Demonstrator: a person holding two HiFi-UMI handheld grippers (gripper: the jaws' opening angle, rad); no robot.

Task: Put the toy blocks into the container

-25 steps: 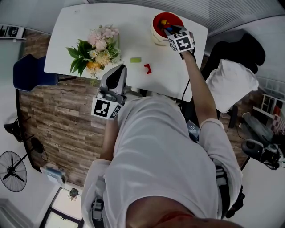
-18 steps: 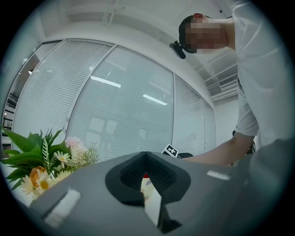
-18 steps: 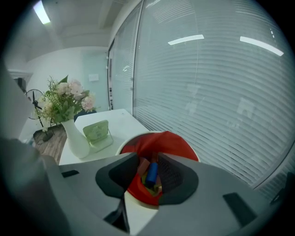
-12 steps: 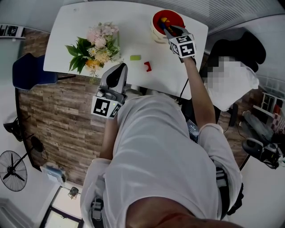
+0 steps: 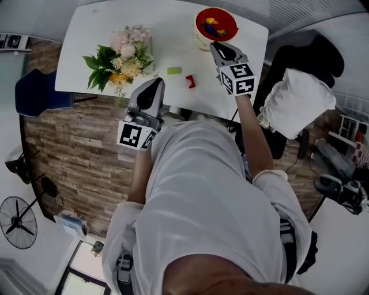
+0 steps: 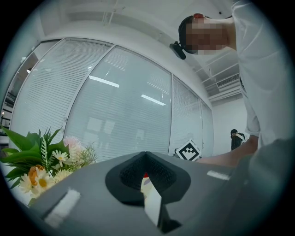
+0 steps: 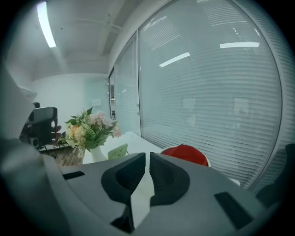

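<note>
Container [image 5: 226, 17] round, red | green block [image 5: 174, 70] flat oblong | red block [image 5: 190, 81] angular

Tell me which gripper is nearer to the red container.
Right. The right gripper hovers just short of the red container; its jaws have just been closing, with nothing between them. The left gripper is by the table's near edge, well away.

No words, numbers or brand names can be read anywhere. The only signs are black-and-white square code markers, on the left cube [image 5: 134, 137] behind the left gripper [image 5: 154, 85] and on the right cube [image 5: 238, 79] behind the right gripper [image 5: 215, 46].
</note>
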